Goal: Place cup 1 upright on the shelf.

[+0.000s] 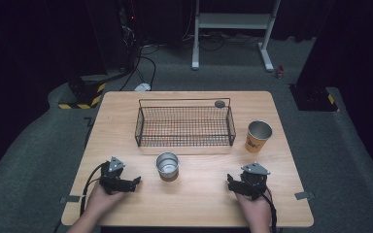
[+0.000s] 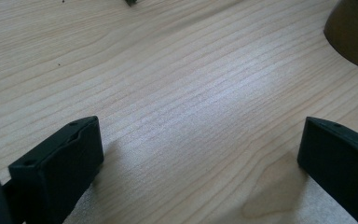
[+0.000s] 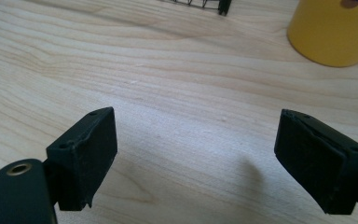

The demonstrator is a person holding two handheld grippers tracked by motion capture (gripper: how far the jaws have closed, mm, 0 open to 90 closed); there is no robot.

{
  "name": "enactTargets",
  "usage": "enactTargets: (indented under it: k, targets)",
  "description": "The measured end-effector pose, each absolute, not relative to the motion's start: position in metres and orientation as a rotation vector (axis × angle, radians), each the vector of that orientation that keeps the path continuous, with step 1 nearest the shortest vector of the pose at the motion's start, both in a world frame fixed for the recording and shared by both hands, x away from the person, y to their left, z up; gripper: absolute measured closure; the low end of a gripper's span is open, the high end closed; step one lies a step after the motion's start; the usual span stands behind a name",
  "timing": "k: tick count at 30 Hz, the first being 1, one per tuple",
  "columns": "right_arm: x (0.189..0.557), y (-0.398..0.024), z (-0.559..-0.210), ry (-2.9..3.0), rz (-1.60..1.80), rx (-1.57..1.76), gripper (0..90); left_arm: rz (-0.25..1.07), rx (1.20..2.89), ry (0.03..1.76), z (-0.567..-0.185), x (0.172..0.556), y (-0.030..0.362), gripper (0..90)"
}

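My silver cup [image 1: 167, 166] stands upright mid-worktop [image 1: 126, 121] (pale wood grain), between my left hand-held gripper [image 1: 135, 182] and right hand-held gripper [image 1: 230, 183], both spread wide, empty; wire basket [image 1: 184, 127] behind; grey carpet [image 1: 34, 145], dark room.

The pale wood-grain bench [image 1: 126, 116] carries a black wire-mesh basket [image 1: 184, 127]. A shiny silver metal cup [image 1: 167, 166] stands near a yellow-orange printed metal cup [image 1: 258, 137]. Both grippers' jaws are matt black.
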State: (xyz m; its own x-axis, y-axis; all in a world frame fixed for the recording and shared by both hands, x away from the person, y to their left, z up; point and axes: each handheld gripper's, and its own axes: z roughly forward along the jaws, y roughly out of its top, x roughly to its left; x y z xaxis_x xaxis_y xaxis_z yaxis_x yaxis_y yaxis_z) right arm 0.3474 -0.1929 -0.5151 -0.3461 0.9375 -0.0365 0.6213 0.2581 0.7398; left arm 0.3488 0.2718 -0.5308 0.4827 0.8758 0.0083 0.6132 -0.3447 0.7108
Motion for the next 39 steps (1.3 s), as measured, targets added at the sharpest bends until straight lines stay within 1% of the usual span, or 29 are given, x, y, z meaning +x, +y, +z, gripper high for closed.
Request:
enactTargets:
  k: [22, 39]
  targets:
    - [0.352, -0.222, -0.500, 1.954, 0.889, 1.430, 13.1, 0.522, 2.079, 1.227, -0.531, 0.348, 0.272, 0.5]
    - [0.368, -0.236, -0.491, 1.882, 0.882, 1.447, 11.4, 0.531, 2.065, 1.249, -0.531, 0.348, 0.270, 0.5]
